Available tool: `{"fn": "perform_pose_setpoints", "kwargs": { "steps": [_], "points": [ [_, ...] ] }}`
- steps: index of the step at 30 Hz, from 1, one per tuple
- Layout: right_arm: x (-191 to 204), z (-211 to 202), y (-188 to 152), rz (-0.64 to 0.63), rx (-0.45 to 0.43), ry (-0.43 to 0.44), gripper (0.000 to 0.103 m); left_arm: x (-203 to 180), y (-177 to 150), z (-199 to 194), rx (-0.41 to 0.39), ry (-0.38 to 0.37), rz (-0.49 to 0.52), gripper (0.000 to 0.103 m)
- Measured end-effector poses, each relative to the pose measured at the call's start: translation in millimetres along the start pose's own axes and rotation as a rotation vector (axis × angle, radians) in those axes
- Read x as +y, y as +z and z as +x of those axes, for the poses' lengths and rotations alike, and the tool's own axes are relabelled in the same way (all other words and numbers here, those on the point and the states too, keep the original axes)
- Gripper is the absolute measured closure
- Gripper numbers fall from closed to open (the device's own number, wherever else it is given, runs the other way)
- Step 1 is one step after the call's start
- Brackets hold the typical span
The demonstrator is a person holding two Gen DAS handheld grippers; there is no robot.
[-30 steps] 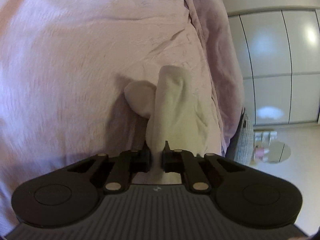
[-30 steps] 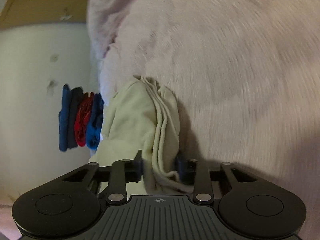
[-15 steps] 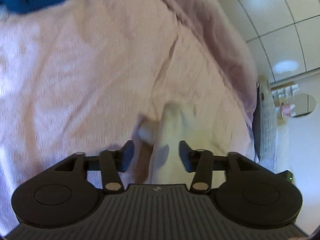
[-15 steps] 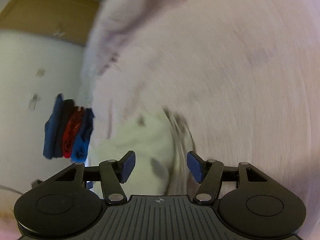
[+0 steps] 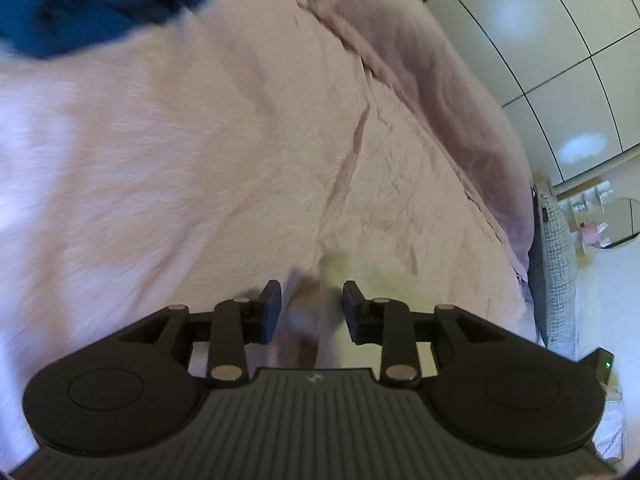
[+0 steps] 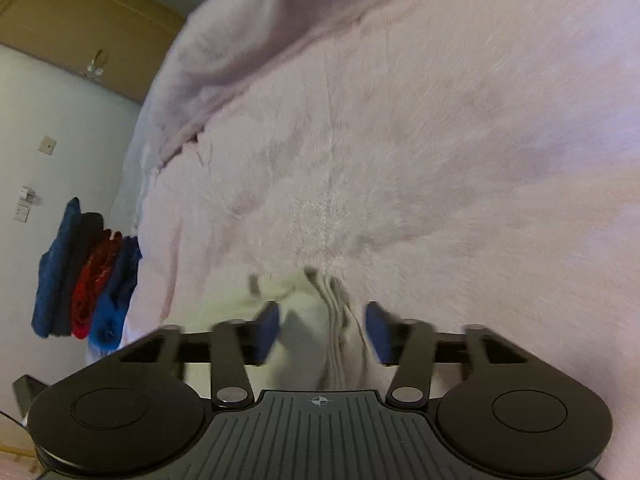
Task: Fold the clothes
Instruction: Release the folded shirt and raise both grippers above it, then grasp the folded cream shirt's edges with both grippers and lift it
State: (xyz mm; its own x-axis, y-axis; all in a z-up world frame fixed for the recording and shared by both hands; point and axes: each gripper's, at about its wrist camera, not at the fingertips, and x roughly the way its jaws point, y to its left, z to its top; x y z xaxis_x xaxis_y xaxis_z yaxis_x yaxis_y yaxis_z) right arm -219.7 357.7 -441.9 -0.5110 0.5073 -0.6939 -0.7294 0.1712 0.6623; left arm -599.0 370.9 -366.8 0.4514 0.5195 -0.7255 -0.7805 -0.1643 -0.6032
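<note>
On the pink fleece-covered bed [image 5: 192,168], a cream folded garment [image 6: 316,320] lies under both grippers, gripped by neither.

Left gripper [image 5: 311,306]: its jaws have just been closing yet stand apart, with the blurred pale cloth showing in the gap and no pad pressing it. Right gripper [image 6: 323,330]: its jaws have likewise narrowed a little but are spread wide either side of the garment's stacked folded edges, clear of the cloth. Only the left wrist view shows a blue garment [image 5: 92,4] at the bed's far edge and the white wardrobe doors [image 5: 560,60] beyond its right edge. Only the right wrist view shows a stack of blue, dark and red folded clothes [image 6: 86,276] at the bed's left edge, with a brown door [image 6: 76,28] behind.
</note>
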Motion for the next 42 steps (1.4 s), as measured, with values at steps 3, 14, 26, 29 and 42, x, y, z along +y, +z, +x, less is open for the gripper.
{"fn": "perform_pose_setpoints", "kwargs": {
  "steps": [3, 14, 26, 29, 42],
  "points": [
    [2.8, -35.5, -34.7, 0.005, 0.017, 0.062, 0.046, 5.7, -30.0, -38.7, 0.035, -0.027, -0.035, 0.064],
    [5.5, -21.8, -83.6, 0.017, 0.137, 0.062, 0.075, 3.3, -80.6, -30.0, 0.093, 0.006, 0.034, 0.098],
    [60.1, -75.9, -88.6, -0.154, 0.099, -0.277, 0.054, -106.3, -89.3, -61.1, 0.113, 0.523, 0.182, 0.073],
    [70.6, -72.9, -95.7, -0.163, 0.128, -0.258, 0.054, -124.6, -96.7, -38.7, 0.162, 0.549, 0.174, 0.071],
    [76.7, -68.3, -101.7, -0.122, 0.123, -0.288, 0.053, -129.1, -96.7, -10.1, 0.252, 0.546, 0.271, 0.069]
  ]
}}
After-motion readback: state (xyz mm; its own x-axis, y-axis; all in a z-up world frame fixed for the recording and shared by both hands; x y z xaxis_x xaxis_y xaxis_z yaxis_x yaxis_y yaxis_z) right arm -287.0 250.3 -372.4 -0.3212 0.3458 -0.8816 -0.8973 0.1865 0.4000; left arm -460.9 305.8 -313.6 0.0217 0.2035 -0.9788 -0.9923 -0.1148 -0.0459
